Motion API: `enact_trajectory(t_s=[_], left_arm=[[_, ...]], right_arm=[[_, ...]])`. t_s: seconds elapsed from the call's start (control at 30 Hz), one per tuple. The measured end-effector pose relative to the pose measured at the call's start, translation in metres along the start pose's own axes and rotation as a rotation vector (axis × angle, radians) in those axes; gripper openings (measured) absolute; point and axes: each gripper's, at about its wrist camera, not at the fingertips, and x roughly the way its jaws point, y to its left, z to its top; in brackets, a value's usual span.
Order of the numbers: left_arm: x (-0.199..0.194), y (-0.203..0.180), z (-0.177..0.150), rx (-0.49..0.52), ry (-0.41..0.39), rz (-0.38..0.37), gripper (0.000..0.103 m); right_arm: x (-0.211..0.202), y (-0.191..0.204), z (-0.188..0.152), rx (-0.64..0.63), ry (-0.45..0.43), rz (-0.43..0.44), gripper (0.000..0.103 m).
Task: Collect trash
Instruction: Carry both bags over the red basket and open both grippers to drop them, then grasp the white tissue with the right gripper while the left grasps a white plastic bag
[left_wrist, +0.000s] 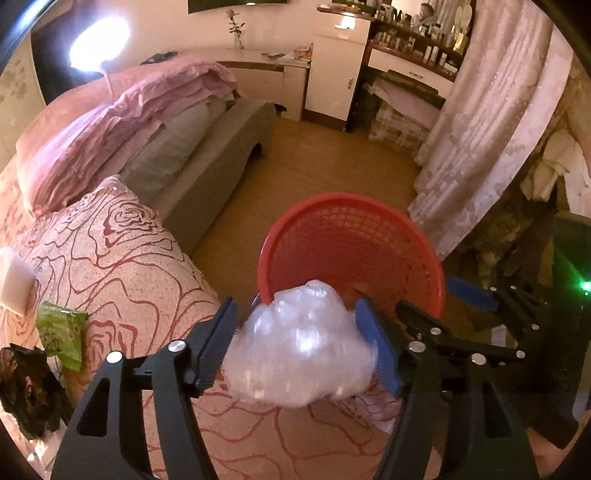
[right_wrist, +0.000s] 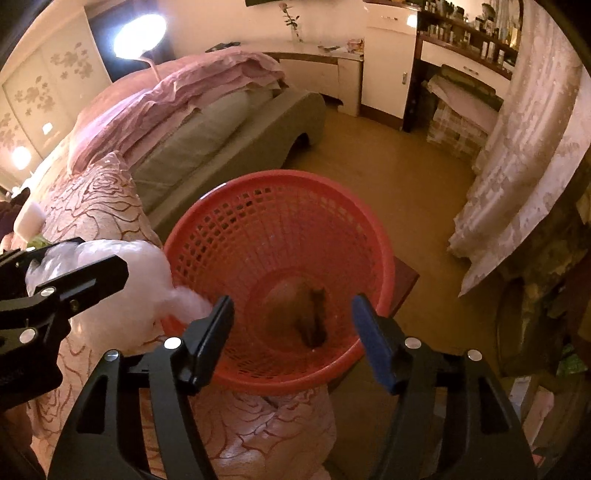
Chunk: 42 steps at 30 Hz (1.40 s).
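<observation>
Both grippers (left_wrist: 297, 325) (right_wrist: 291, 332) angled downward, jaws apart.

A bed with a rose-patterned cover (left_wrist: 122, 258) fills the view from 7 to 10 o'clock, with pink folded bedding (left_wrist: 122, 122) stacked toward 10. A lit lamp (left_wrist: 99, 43) glares at 11, a white cabinet (left_wrist: 338, 62) stands at 12, and lace curtains (left_wrist: 491, 122) hang at 2.

bedroom, warm dim light. bed (left_wrist: 110, 258) with pink rose-pattern cover, folded pink quilt (left_wrist: 122, 122), grey bed frame (left_wrist: 207, 162). wooden floor (left_wrist: 314, 158), white cabinet (left_wrist: 336, 66), lace curtain (left_wrist: 491, 129), bright round lamp (left_wrist: 99, 38), cluttered shelf (left_wrist: 417, 37).
</observation>
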Motion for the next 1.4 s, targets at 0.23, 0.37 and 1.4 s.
enact_trajectory(t_s=[0.23,0.37,1.4], left_arm=[[-0.001,-0.001,-0.003,0.008,0.003,-0.032,0.074],[-0.007,0.001,-0.007,0.006,-0.002,-0.024,0.075],[-0.125,0.107,-0.095,-0.23,-0.122,0.183,0.077]], right_arm=[[-0.006,-0.012,-0.008,0.04,0.001,-0.001,0.072],[-0.015,-0.017,-0.014,0.063,-0.007,0.0,0.073],[-0.061,0.065,-0.039,-0.072,-0.07,0.158,0.077]])
